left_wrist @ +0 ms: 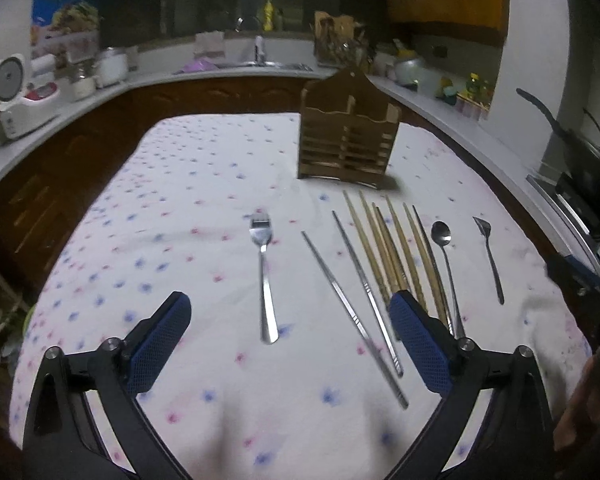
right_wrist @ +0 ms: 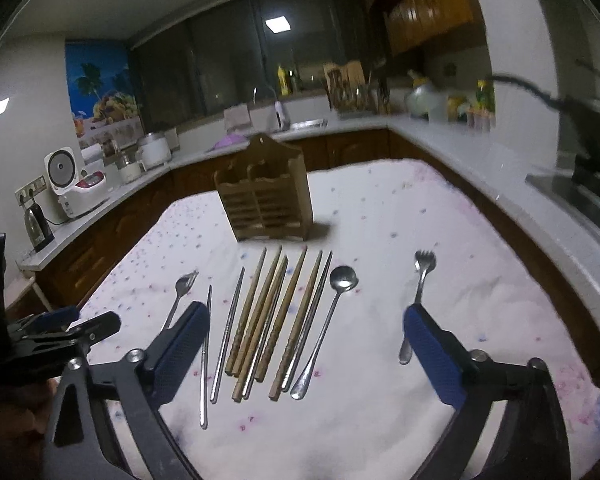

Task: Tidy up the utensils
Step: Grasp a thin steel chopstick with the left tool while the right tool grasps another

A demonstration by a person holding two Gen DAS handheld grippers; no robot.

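Note:
On the floral tablecloth (left_wrist: 188, 184) the utensils lie in a row before a wooden slatted holder (left_wrist: 348, 140) (right_wrist: 264, 196). From left to right there is a large fork (left_wrist: 264, 280), two metal chopsticks (left_wrist: 354, 312), several wooden chopsticks (left_wrist: 392, 248) (right_wrist: 260, 320), a long spoon (left_wrist: 446, 264) (right_wrist: 328, 320) and a small fork (left_wrist: 488, 256) (right_wrist: 420, 276). My left gripper (left_wrist: 290, 304) hovers open over the near end of the row, with the large fork's handle between its fingers but untouched. My right gripper (right_wrist: 306, 312) is open above the chopstick handles and holds nothing.
A counter wraps around the table, with a rice cooker (right_wrist: 66, 184) and kettle (right_wrist: 36, 224) on the left. The sink (left_wrist: 260, 65) is at the back. A stove with a dark pan (left_wrist: 588, 168) stands on the right. Bare cloth lies left of the large fork.

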